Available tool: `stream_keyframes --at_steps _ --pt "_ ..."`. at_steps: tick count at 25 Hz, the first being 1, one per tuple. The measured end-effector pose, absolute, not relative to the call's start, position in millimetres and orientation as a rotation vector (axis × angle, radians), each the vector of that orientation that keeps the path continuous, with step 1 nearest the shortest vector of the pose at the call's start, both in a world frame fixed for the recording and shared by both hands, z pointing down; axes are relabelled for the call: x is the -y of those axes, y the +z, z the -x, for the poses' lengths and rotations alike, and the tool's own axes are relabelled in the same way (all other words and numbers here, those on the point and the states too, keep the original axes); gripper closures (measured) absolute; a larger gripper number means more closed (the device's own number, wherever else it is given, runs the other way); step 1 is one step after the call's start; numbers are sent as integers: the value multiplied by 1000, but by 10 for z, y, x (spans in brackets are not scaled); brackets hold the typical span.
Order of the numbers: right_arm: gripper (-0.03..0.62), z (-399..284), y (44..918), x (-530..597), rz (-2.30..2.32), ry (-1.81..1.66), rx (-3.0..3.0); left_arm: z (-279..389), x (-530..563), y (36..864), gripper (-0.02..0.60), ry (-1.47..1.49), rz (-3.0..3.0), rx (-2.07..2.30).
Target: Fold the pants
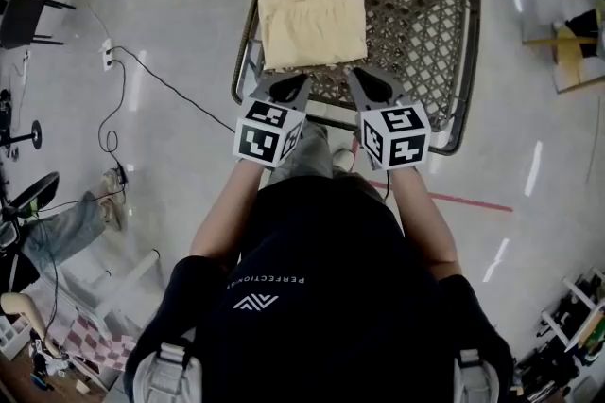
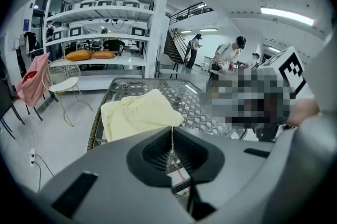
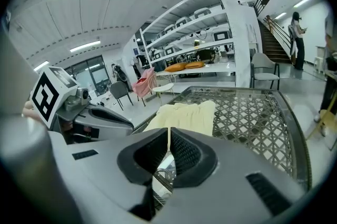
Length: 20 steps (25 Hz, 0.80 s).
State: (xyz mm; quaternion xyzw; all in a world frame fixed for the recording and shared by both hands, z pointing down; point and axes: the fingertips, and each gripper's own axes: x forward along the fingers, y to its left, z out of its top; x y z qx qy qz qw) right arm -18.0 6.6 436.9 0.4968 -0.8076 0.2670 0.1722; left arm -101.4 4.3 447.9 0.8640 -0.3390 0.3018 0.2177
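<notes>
The pale yellow pants (image 1: pixel 312 23) lie folded into a compact rectangle on the near left part of the lattice table (image 1: pixel 425 13). They also show in the left gripper view as pants (image 2: pixel 139 112) and in the right gripper view as pants (image 3: pixel 184 115). My left gripper (image 1: pixel 291 81) hovers at the table's near edge, just short of the pants, its jaws shut with nothing between them. Beside it my right gripper (image 1: pixel 367 79) is held the same way, shut and empty, close to the fold's near right corner.
The metal-framed table's near rim (image 1: pixel 331 113) lies right under both grippers. A cable (image 1: pixel 142 70) runs over the floor at left. A white chair (image 2: pixel 63 81) and shelving (image 2: pixel 100 23) stand beyond the table. People (image 2: pixel 229 54) stand far off.
</notes>
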Motion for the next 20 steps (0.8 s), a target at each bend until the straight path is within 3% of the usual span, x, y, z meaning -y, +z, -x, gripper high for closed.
stream_keyframes --at_steps 20 --pt "554 208 4374 -481 -1410 757 2314 972 -472 4480 565 835 -2416 930"
